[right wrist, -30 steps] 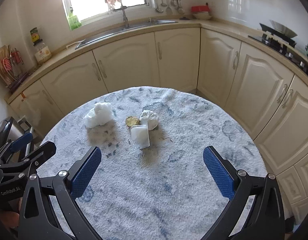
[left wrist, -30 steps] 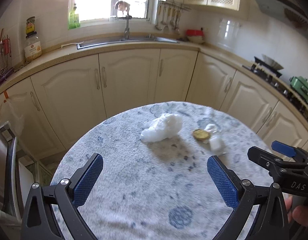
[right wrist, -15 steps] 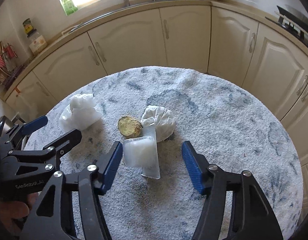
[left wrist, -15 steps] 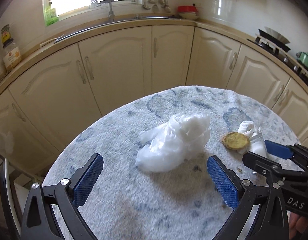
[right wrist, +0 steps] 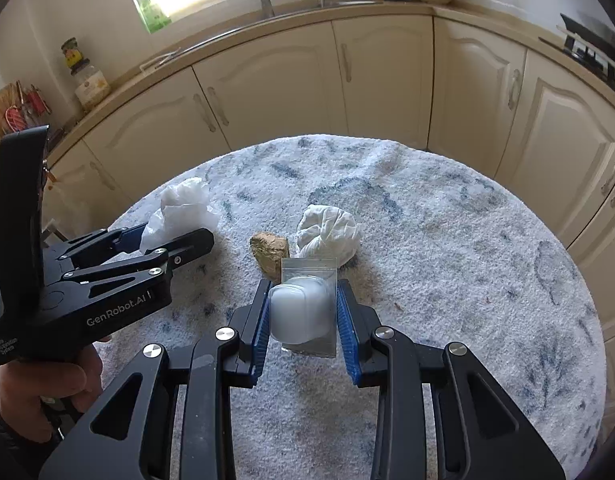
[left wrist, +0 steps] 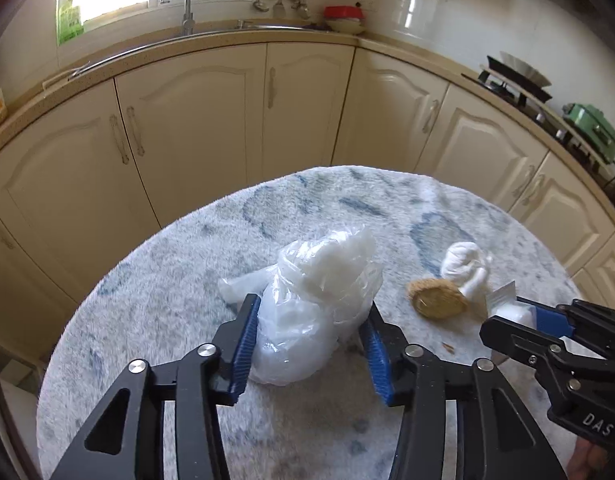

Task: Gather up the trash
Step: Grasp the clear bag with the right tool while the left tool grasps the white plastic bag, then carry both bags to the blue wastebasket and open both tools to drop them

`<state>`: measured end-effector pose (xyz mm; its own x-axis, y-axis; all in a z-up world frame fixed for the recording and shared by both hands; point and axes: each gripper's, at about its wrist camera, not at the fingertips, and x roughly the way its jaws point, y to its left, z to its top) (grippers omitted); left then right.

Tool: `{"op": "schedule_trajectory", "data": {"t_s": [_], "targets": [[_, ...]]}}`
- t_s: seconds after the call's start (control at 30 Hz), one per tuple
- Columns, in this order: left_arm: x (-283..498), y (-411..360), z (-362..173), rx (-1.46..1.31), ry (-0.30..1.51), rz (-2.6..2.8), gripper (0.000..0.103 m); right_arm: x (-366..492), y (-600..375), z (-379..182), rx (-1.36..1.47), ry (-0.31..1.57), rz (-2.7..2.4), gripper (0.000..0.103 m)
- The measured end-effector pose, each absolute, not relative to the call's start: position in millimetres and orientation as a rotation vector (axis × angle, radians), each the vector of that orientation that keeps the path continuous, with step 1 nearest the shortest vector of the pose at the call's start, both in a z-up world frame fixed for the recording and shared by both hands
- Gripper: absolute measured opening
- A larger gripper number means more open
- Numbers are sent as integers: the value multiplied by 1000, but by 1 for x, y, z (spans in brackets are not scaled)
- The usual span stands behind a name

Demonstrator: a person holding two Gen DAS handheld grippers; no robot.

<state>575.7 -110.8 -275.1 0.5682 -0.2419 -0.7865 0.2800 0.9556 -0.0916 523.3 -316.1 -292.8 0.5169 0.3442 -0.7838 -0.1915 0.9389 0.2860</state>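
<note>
A crumpled clear plastic bag lies on the round table under a blue-and-white fuzzy cloth. My left gripper has its jaws closing, both blue pads against the bag's sides. In the right wrist view the bag shows behind the left gripper. My right gripper is closing on a small white blister pack, pads touching both sides. A brown lump and a balled white tissue lie just beyond the pack, free of both grippers.
Cream cabinet doors curve around the table's far side, under a counter with a sink. A stove stands at the right. A person's hand holds the left gripper's handle. Bare cloth lies to the right.
Both grippers went from wide open to closed in on trash. The left one moved forward and down onto the plastic bag. The right one sank over the blister pack.
</note>
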Motion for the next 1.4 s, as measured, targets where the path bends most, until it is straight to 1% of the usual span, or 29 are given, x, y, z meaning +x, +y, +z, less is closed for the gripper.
{"op": "schedule_trajectory", "data": {"t_s": [0.27, 0.47, 0.67, 0.9, 1.1, 1.4], "targets": [[528, -98, -252, 1, 881, -323, 42, 477, -341, -279, 218, 978, 304, 31], [460, -110, -237, -16, 855, -349, 42, 427, -358, -267, 218, 977, 285, 31], [373, -110, -206, -40, 811, -380, 42, 378, -381, -249, 238, 948, 263, 31], [303, -142, -176, 32, 760, -452, 42, 324, -405, -236, 267, 915, 244, 31], [267, -166, -156, 51, 719, -503, 42, 291, -438, -218, 291, 863, 196, 31], [236, -203, -136, 73, 685, -587, 42, 254, -500, -200, 347, 789, 87, 31]]}}
